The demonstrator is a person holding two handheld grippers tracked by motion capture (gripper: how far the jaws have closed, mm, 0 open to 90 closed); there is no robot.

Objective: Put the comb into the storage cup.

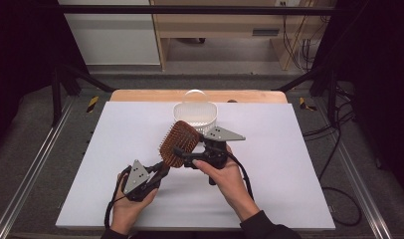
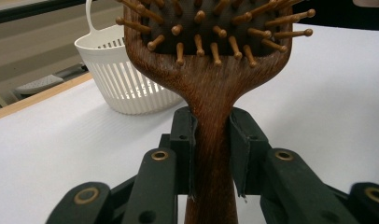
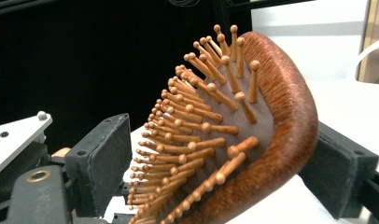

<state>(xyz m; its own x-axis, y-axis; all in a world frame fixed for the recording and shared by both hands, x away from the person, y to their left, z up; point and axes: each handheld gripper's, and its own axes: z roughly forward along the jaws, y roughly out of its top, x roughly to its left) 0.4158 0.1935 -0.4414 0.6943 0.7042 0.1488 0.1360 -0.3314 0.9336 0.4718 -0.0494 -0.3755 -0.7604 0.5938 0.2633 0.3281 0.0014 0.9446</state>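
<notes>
The wooden hairbrush [image 1: 177, 143] is held up off the white surface [image 1: 289, 164], just in front of the white slatted basket [image 1: 196, 117], which stands at the far middle of the surface. The brush leans with its head toward the basket and its handle running down and away from it, toward the person's left hand [image 1: 125, 204].

The left hand-held gripper [image 1: 152, 177] is clamped on the handle: in the left gripper view its two black jaws press flat against either side of the narrow neck of the brush [image 2: 211, 107], just below where the wood widens into the head, and the basket [image 2: 127, 79] stands beyond the brush, to one side of it.

The right hand-held gripper [image 1: 185, 155] sits on the side of the brush nearer the person, with the brush head between its jaws (the person's right hand [image 1: 225, 174] wraps its body). In the right gripper view the jaws stand wide around the head [image 3: 253, 140]: one pad lies against the smooth rounded back edge of the wood, while the other pad stands on the bristle side, near the tips of the wooden pins. Whether that pad touches the pins I cannot tell, so a firm grip by this gripper is not shown. The bristles point away from the basket, toward the dark side of the room.
</notes>
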